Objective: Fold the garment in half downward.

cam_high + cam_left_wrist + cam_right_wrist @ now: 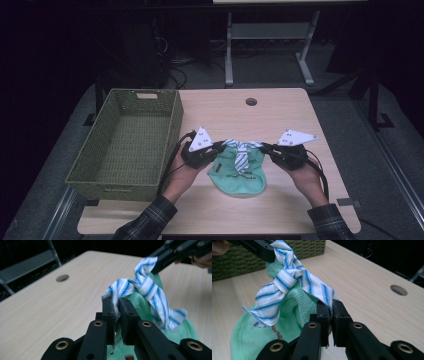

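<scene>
A small mint-green garment (239, 172) with a blue-and-white striped knotted collar (242, 150) lies near the middle of the wooden table (280, 112). My left gripper (220, 146) is shut on the collar's left end, and in the left gripper view the striped collar (147, 290) runs from my pinched jaws to the other gripper at top right. My right gripper (263, 147) is shut on the collar's right end; in the right gripper view the striped collar (294, 277) hangs knotted over the green garment (252, 340). The collar edge is lifted a little between both grippers.
A green woven basket (87, 175) stands at the table's left side, beside my left hand. A round cable hole (251, 102) sits near the table's far edge. Behind the table stand a desk's metal legs (229, 50) on a dark floor.
</scene>
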`<state>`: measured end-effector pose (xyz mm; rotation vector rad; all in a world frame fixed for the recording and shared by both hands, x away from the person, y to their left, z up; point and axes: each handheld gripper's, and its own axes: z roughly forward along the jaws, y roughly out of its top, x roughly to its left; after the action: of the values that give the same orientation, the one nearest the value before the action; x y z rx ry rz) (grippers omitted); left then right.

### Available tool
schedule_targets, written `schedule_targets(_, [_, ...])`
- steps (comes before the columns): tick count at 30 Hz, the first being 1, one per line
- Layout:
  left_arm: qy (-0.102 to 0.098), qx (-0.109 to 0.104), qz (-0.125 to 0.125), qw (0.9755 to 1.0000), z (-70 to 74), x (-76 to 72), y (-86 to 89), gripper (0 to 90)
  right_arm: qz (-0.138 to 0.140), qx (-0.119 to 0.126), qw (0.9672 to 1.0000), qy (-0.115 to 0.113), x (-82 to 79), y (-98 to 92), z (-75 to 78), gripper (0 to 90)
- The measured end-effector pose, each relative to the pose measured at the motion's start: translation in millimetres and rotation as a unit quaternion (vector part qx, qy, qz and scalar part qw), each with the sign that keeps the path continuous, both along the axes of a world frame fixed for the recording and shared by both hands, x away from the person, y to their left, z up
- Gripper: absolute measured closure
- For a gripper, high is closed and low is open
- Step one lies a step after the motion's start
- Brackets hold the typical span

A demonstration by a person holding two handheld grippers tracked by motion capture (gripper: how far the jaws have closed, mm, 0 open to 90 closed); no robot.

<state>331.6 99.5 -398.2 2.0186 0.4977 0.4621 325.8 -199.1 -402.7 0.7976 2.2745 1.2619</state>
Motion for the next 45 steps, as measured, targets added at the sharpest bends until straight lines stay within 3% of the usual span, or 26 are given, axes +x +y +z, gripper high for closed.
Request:
schedule_targets(2, [-0.001, 0.012, -0.002, 0.9999, -2.2, -3.3, 0.7, 82.4, 0.004, -0.005, 0.9999, 0.010, -3.7, 1.6, -3.4, 84.8])
schedule_targets(4, [0.001, 0.008, -0.001, 1.0000, -4.0, -5.2, 1.2, 82.3, 0.005, -0.009, 0.9999, 0.005, -6.7, 2.5, -6.2, 84.8])
schedule_targets(11, [0.006, 0.020, -0.012, 0.9997, -11.1, -13.6, 2.0, 81.2, 0.011, -0.010, 0.9998, 0.013, -15.4, 0.5, -13.5, 84.1])
schedule_targets(16, [0.013, 0.039, -0.019, 0.9990, -19.8, -21.2, 3.8, 80.7, 0.022, -0.017, 0.9989, 0.037, -25.0, 3.0, -23.1, 82.4])
schedule_targets(18, [0.021, 0.044, -0.023, 0.9986, -23.1, -24.5, 4.5, 79.3, 0.023, -0.016, 0.9991, 0.032, -29.3, 2.7, -26.4, 81.7])
schedule_targets(20, [0.030, 0.048, -0.028, 0.9980, -26.4, -27.9, 5.8, 78.6, 0.029, -0.016, 0.9984, 0.045, -31.2, 2.4, -29.3, 80.5])
schedule_targets(25, [0.073, 0.044, -0.043, 0.9955, -33.5, -34.8, 9.4, 75.0, 0.039, -0.011, 0.9977, 0.055, -39.6, 1.3, -32.1, 76.8])
schedule_targets(28, [0.094, 0.048, -0.051, 0.9931, -37.1, -39.8, 10.9, 72.9, 0.048, -0.011, 0.9957, 0.078, -43.4, -1.0, -35.6, 72.4])
schedule_targets(30, [0.109, 0.044, -0.057, 0.9914, -38.9, -42.7, 12.0, 69.6, 0.055, -0.003, 0.9940, 0.095, -47.0, -2.9, -36.9, 70.5])
schedule_targets(34, [0.128, 0.039, -0.060, 0.9892, -37.2, -49.0, 15.0, 61.8, 0.061, 0.002, 0.9931, 0.100, -58.7, -8.8, -39.4, 65.4])
schedule_targets(39, [0.130, 0.012, -0.061, 0.9896, -23.0, -54.8, 23.7, 59.1, 0.066, 0.015, 0.9927, 0.101, -68.9, -19.8, -34.8, 65.6])
schedule_targets(41, [0.126, 0.001, -0.059, 0.9903, -14.4, -54.0, 25.9, 61.9, 0.064, 0.024, 0.9929, 0.098, -69.8, -23.6, -29.7, 69.0])
schedule_targets(45, [0.128, -0.021, -0.042, 0.9907, 2.1, -42.2, 24.4, 77.5, 0.058, 0.033, 0.9935, 0.092, -59.2, -24.3, -20.1, 81.3])
